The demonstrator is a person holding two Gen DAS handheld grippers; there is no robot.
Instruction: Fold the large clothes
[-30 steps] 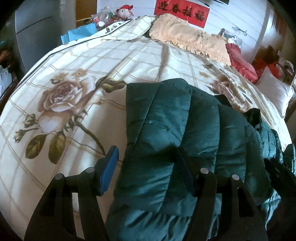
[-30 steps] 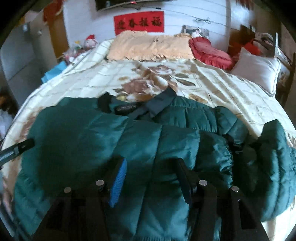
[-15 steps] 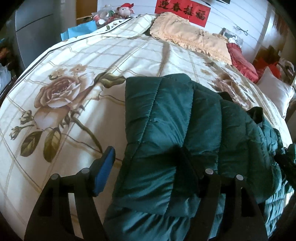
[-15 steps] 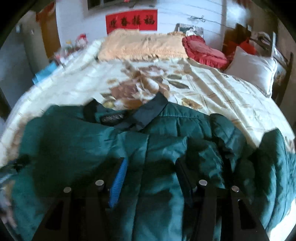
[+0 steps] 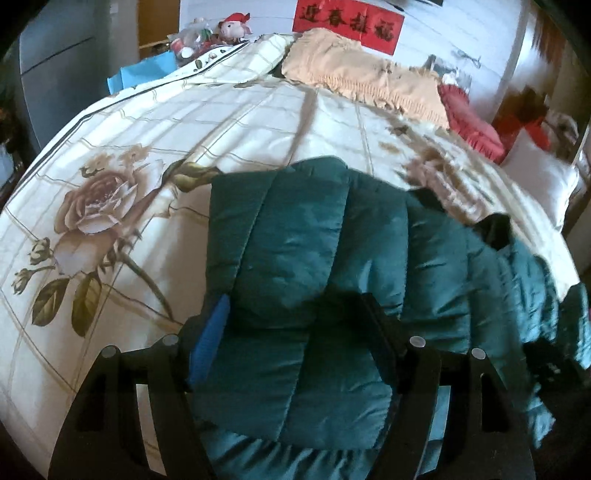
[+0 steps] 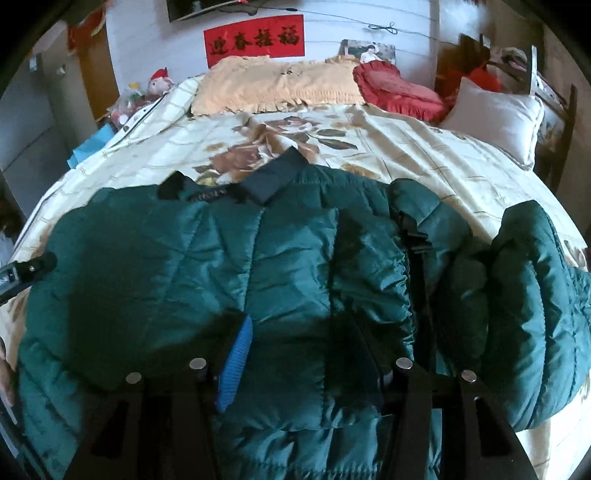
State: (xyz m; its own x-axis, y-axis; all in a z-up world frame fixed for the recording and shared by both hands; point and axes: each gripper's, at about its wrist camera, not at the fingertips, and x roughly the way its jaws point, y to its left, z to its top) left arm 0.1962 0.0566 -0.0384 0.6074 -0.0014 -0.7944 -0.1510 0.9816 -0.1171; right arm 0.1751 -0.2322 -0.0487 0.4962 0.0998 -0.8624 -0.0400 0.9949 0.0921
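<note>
A dark green puffer jacket (image 6: 229, 266) lies spread on the bed, its dark collar (image 6: 273, 177) towards the pillows. It also shows in the left wrist view (image 5: 306, 236), one sleeve folded over its body. My left gripper (image 5: 295, 328) is open, its jaws wide over the folded sleeve at the jacket's left side. My right gripper (image 6: 299, 343) is open, its jaws wide over the jacket's middle front. The other sleeve (image 6: 532, 280) bunches at the right. The left gripper's tip (image 6: 26, 269) shows at the left edge of the right wrist view.
The bed has a cream floral quilt (image 5: 155, 155). A peach pillow (image 6: 280, 85), a red cushion (image 6: 399, 92) and a white pillow (image 6: 495, 118) lie at the head. A soft toy (image 5: 232, 29) and clutter stand at the far left, below a red banner (image 6: 255, 40).
My left gripper has moved forward over the folded sleeve, its jaws now either side of it. My right gripper has shifted slightly; more of the jacket's right side shows.
</note>
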